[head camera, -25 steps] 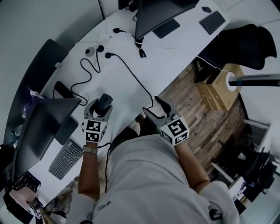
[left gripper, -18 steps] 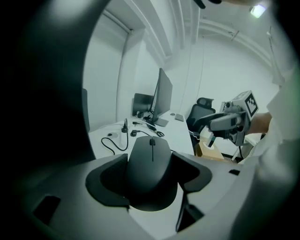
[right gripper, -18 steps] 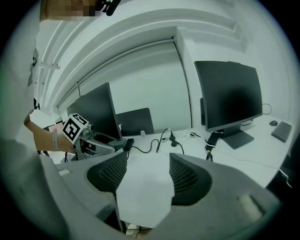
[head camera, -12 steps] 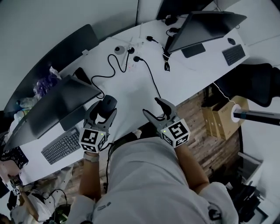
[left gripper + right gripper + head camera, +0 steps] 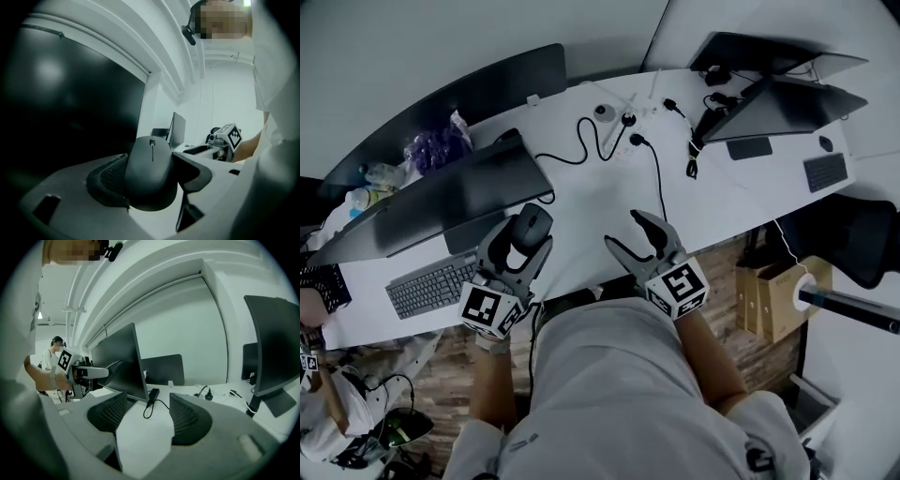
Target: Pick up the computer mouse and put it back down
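Note:
A dark grey computer mouse (image 5: pixel 531 225) sits clamped between the jaws of my left gripper (image 5: pixel 523 234), over the front part of the white desk (image 5: pixel 591 202). In the left gripper view the mouse (image 5: pixel 150 171) fills the gap between both pads, scroll wheel facing up, and the left gripper (image 5: pixel 151 180) is shut on it. My right gripper (image 5: pixel 634 236) hovers to the right of the mouse above the desk edge. Its jaws stand apart, and the right gripper view shows only bare desk between them (image 5: pixel 143 420).
A dark monitor (image 5: pixel 450 202) and a keyboard (image 5: pixel 427 288) lie left of the left gripper. A black cable (image 5: pixel 654 178) runs across the desk towards the right gripper. More screens (image 5: pixel 778 89) stand at the far right; a black chair (image 5: pixel 853 239) and cardboard boxes (image 5: pixel 769 295) are on the floor.
The head view has swung along the desk, so the monitor and keyboard now show more fully. The left gripper still holds the mouse; the right gripper stays open in about the same place.

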The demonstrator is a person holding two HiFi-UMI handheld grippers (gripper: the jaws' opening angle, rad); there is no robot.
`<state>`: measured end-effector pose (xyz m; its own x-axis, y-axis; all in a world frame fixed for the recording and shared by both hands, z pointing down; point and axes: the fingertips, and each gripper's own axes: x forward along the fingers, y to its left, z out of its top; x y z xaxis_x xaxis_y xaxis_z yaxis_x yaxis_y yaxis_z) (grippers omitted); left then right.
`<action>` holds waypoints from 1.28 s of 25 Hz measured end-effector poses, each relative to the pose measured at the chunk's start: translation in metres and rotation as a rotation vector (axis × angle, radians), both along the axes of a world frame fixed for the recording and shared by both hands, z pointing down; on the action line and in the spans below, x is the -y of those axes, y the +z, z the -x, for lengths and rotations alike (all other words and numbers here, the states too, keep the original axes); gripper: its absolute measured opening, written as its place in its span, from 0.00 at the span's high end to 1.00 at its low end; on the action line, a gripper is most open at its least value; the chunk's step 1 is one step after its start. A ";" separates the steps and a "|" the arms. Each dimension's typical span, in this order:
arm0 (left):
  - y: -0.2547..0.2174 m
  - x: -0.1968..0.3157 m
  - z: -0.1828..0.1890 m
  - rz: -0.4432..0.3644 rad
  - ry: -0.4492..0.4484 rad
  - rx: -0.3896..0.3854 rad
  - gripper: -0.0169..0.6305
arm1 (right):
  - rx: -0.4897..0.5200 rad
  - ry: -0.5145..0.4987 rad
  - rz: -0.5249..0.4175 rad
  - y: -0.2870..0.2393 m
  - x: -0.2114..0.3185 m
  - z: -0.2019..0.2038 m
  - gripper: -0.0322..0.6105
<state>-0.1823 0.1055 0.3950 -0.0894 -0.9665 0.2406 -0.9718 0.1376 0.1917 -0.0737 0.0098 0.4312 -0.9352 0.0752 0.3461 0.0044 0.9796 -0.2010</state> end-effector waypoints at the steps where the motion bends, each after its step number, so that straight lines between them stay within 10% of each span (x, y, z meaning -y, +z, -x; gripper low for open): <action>1: -0.004 -0.003 0.001 -0.009 -0.006 0.002 0.53 | 0.006 -0.016 0.000 -0.002 -0.003 0.004 0.51; 16: -0.036 -0.039 0.009 -0.077 -0.039 0.043 0.53 | 0.071 -0.194 0.002 -0.021 -0.040 0.044 0.51; 32: -0.022 0.000 -0.009 -0.054 0.096 0.028 0.53 | 0.062 -0.063 -0.011 -0.018 -0.011 0.013 0.51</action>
<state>-0.1735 0.1053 0.3725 -0.0016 -0.9824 0.1866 -0.9851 0.0337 0.1689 -0.0870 0.0210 0.4131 -0.9484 0.1312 0.2886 0.0782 0.9791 -0.1879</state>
